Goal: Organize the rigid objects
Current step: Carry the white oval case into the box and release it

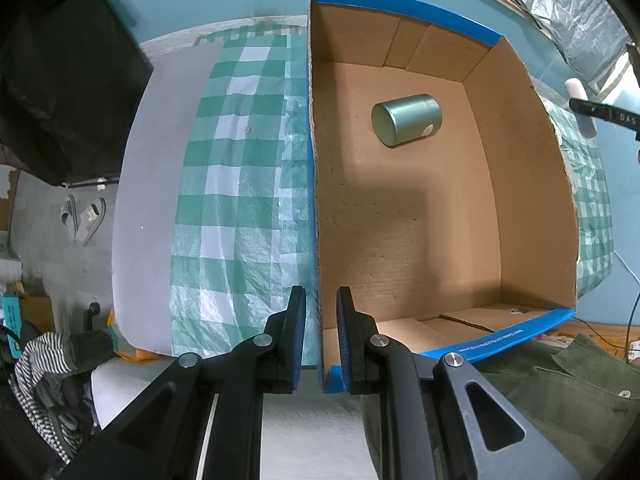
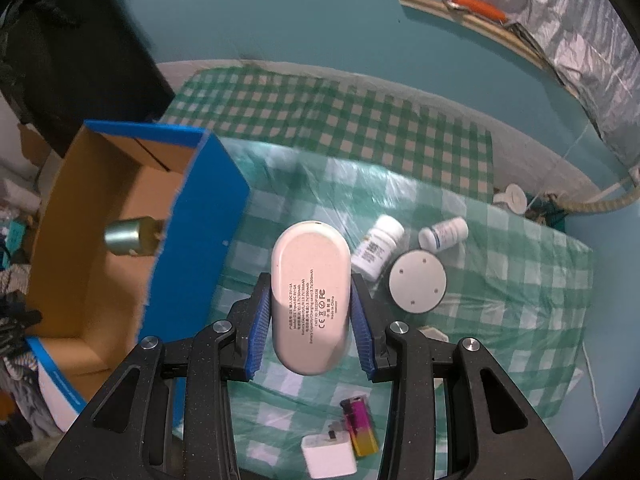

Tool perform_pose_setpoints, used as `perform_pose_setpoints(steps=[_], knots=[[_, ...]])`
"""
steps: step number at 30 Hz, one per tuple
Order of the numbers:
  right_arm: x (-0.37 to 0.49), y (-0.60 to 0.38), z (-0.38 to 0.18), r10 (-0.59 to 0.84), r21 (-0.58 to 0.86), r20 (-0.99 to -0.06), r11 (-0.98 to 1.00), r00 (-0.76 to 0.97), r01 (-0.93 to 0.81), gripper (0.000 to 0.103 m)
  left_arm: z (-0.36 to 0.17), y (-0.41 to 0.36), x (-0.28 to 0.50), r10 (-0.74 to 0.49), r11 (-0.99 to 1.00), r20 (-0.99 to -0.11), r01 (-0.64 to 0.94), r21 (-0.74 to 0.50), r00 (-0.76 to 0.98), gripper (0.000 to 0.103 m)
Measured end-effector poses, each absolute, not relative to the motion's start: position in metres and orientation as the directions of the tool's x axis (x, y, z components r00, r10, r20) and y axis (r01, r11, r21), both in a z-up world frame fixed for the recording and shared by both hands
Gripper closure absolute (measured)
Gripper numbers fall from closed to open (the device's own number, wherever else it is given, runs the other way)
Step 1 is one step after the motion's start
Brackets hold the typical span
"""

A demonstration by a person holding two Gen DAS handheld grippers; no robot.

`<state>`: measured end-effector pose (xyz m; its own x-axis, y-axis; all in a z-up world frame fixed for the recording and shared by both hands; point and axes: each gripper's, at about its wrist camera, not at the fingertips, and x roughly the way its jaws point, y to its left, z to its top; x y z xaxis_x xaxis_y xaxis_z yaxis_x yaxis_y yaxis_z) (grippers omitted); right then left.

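My left gripper [image 1: 321, 300] is shut on the near left wall of the open cardboard box [image 1: 316, 208], which has blue outer sides. A green metal tin [image 1: 406, 119] lies on its side on the box floor. My right gripper [image 2: 311, 286] is shut on a white oval charging case [image 2: 310, 296], printed underside up, held above the checked cloth to the right of the box [image 2: 200, 240]. The tin [image 2: 128, 236] shows inside the box in the right wrist view.
On the green-and-white checked cloth [image 2: 500, 300] lie two white pill bottles [image 2: 378, 246] [image 2: 444, 233], a round white disc [image 2: 418, 282], a colourful lighter [image 2: 360, 426] and a white plug adapter [image 2: 328, 456]. A black bag [image 1: 60, 80] stands at the far left.
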<state>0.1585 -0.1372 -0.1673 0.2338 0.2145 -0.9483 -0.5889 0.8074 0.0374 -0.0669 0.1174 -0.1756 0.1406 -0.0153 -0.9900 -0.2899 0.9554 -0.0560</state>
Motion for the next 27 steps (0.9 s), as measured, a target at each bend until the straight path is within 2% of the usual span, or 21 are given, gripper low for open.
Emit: perform_pose_setpoints(steps=[13,27], knots=[[0.154,-0.090,-0.131,0.300,0.071,-0.922,0.751,0.243,-0.656,0.066,-0.176,0.118,-0.064,-0.016,0.957,-0.990,-0.286,-0.056,0.138,0.088],[0.142,-0.031,-0.135,0.336,0.087,-0.921,0.673,0.198,-0.735,0.066,-0.176,0.116,-0.064,-0.019,0.957,-0.990,-0.284,-0.058,0.138,0.088]])
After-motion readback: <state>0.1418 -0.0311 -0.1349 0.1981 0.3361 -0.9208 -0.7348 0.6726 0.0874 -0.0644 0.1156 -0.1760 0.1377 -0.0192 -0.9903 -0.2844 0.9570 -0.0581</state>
